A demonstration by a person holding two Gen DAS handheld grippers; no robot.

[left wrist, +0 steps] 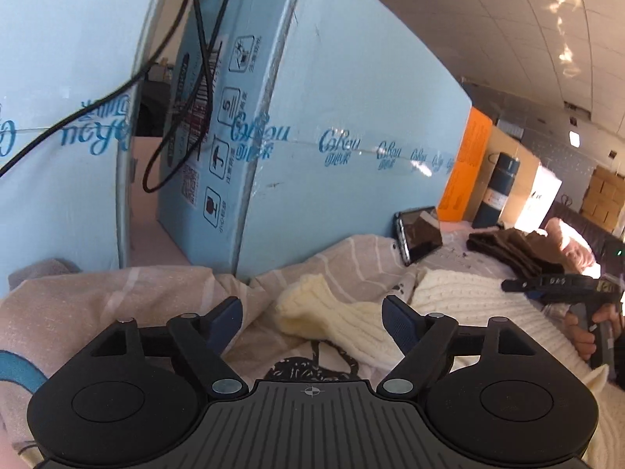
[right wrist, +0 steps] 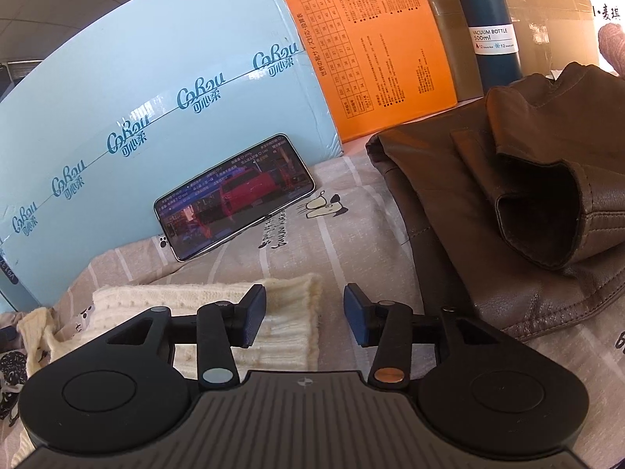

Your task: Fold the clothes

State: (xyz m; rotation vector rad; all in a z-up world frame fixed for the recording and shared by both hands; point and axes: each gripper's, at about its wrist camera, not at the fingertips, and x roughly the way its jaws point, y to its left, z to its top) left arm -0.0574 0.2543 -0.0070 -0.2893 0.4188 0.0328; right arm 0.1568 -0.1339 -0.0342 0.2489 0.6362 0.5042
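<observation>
A cream knitted sweater (left wrist: pixel 461 305) lies on a striped beige bedsheet (left wrist: pixel 117 305). One sleeve (left wrist: pixel 328 316) stretches out between my left gripper's (left wrist: pixel 312 316) open fingers, with nothing held. In the right wrist view my right gripper (right wrist: pixel 304 312) is open just above the sweater's ribbed edge (right wrist: pixel 289 312), its left pad over the knit. The right gripper also shows in the left wrist view (left wrist: pixel 554 287), held in a hand above the sweater's far side. A brown leather jacket (right wrist: pixel 527 203) lies folded to the right.
Large light-blue cartons (left wrist: pixel 351 117) stand close behind the bed. A phone (right wrist: pixel 234 195) leans against one, its screen lit. An orange box (right wrist: pixel 375 39) and a dark blue vacuum bottle (right wrist: pixel 488 19) stand further right. Black cables (left wrist: pixel 187 90) hang at the left.
</observation>
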